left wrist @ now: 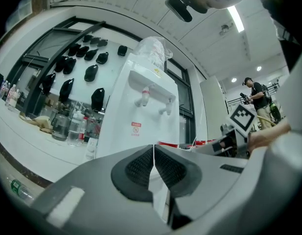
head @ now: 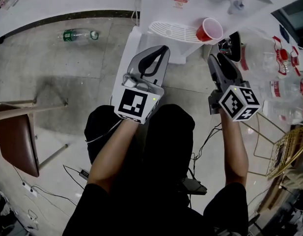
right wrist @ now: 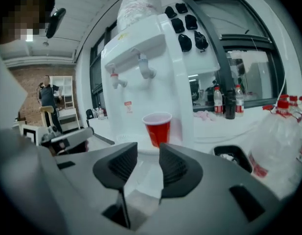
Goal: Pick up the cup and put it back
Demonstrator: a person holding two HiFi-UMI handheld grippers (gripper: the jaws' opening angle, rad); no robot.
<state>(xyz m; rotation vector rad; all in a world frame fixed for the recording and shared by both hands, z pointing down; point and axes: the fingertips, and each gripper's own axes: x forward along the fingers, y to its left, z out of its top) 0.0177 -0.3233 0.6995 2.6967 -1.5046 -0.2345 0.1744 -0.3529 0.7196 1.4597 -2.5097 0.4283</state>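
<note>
Near: both forearms extended, one gripper per hand. Each marker cube (head: 136,103) carries black-and-white square patterns, no letters.

Left gripper (left wrist: 153,148): ribbed pads pressed together, nothing between them. It sits left of the right gripper and points at the water dispenser (left wrist: 141,111).

Right gripper (right wrist: 148,151): jaws apart with a clear gap, nothing between them. The cup shows beyond the gap, not touched.

Cup (right wrist: 157,128): red plastic, white inside, rolled rim, tapering toward the base, no print visible. It stands upright on the dispenser's white slotted drip tray (head: 173,32), toward the tray's right end, below the taps. In the head view the cup (head: 209,30) is just ahead of the right gripper's tips.

Writing: a small red-and-white sticker (right wrist: 127,106) on the dispenser front, below the taps; text too small to read. Large clear jug (right wrist: 278,146) at right has a red label, unreadable.

Far: small bottles (right wrist: 228,101) with red caps and labels on the counter behind; print not legible. A green-labelled bottle (head: 78,35) lies on the floor at far left.
</note>
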